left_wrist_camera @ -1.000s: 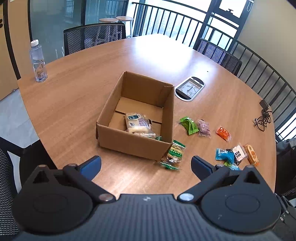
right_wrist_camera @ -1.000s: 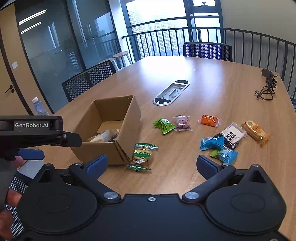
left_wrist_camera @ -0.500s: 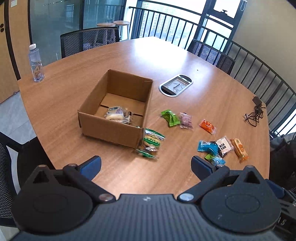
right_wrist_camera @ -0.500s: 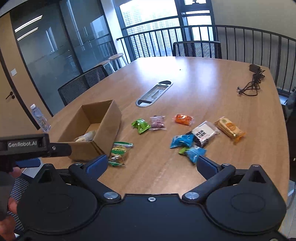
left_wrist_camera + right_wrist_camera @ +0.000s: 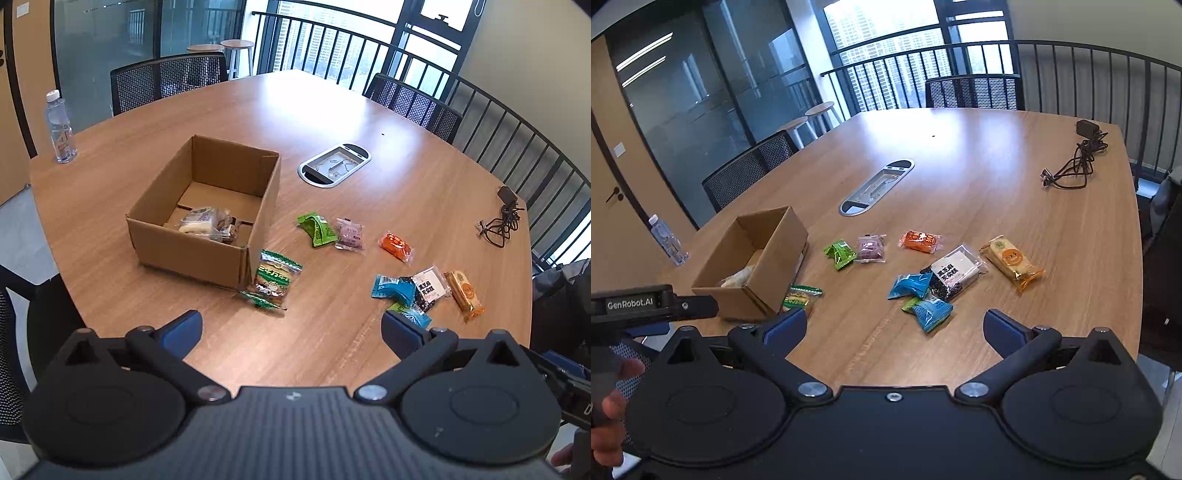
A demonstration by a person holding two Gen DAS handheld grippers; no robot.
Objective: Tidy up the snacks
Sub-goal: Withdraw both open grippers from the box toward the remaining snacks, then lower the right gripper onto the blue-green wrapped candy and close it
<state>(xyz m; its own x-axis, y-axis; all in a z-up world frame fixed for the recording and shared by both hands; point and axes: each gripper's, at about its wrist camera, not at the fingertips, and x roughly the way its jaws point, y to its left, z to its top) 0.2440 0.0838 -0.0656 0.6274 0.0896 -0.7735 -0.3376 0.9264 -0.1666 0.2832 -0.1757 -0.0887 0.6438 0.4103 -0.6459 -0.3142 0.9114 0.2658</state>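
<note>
An open cardboard box (image 5: 207,236) (image 5: 764,258) holds a pale wrapped snack (image 5: 201,223). A green-and-yellow packet (image 5: 275,280) leans at its near right corner. To the right lie a green packet (image 5: 317,229), a purple one (image 5: 350,234), an orange one (image 5: 395,246), and a cluster of blue packets (image 5: 916,291), a black-and-white packet (image 5: 955,273) and a yellow bar (image 5: 1010,260). My left gripper (image 5: 291,330) hangs open above the table's near edge. My right gripper (image 5: 894,326) is open too, just short of the blue packets.
A water bottle (image 5: 61,127) stands at the table's far left. A metal cable hatch (image 5: 334,168) sits mid-table and a black charger with cable (image 5: 1075,158) lies far right. Mesh chairs (image 5: 170,81) ring the table; a railing runs behind.
Both grippers have drawn back and swung right: the box has slid left in each view and the right-hand cluster of packets now sits in front of the right gripper. Both stay open.
</note>
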